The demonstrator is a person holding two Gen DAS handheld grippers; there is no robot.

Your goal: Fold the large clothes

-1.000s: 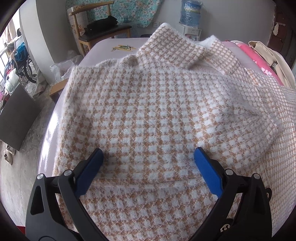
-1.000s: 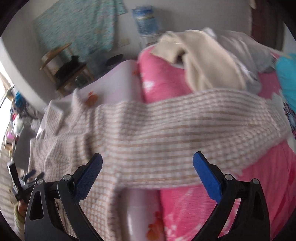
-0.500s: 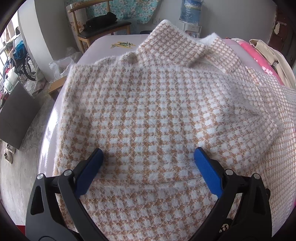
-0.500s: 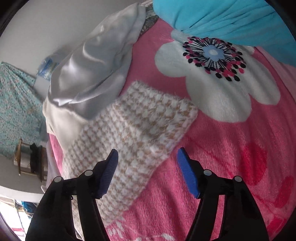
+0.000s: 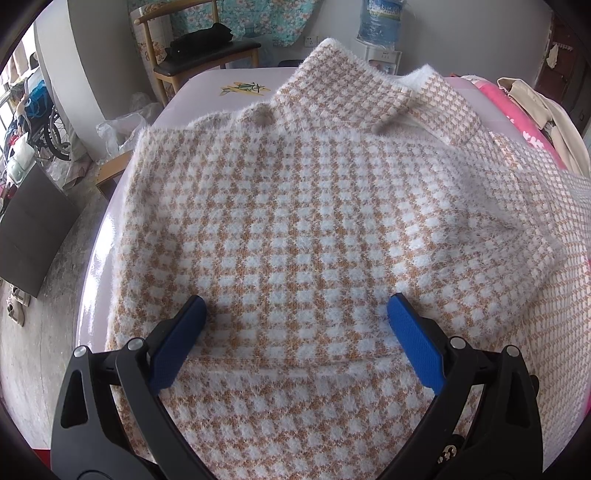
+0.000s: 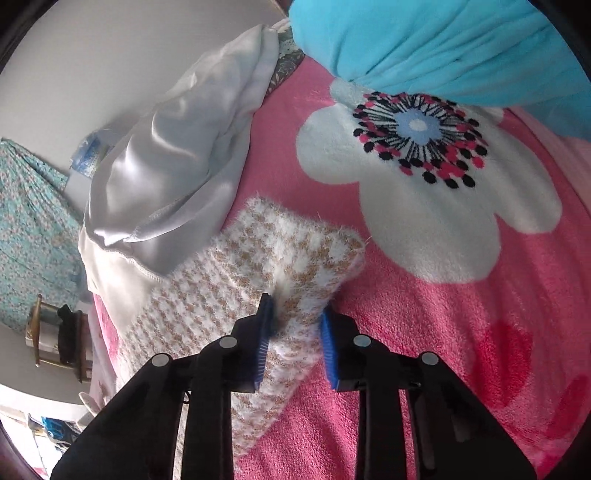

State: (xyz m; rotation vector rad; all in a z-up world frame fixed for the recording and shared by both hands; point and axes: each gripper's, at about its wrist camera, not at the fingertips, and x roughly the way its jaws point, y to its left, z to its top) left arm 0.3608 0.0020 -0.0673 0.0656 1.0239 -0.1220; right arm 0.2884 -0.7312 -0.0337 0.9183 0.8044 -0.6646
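A fuzzy tan-and-white checked sweater (image 5: 295,221) lies spread over the lilac table (image 5: 207,88), its collar at the far side. My left gripper (image 5: 295,299) hovers just over the sweater's body, blue pads wide apart and open, nothing between them. In the right wrist view the sweater's sleeve cuff (image 6: 295,240) lies on a pink flowered blanket (image 6: 443,332). My right gripper (image 6: 295,308) has its jaws closing on the cuff's near edge. The fabric is bunched up between the two blue pads.
A white satin garment (image 6: 177,147) overlaps the sleeve's far side and a turquoise cloth (image 6: 443,44) lies beyond it. A wooden chair (image 5: 207,55) and a water bottle (image 5: 382,18) stand behind the table. A beige garment (image 5: 535,107) is piled at the right.
My right gripper swung over to the sleeve cuff, rolled, and closed from wide open onto the cuff. The left gripper stayed still and open over the sweater.
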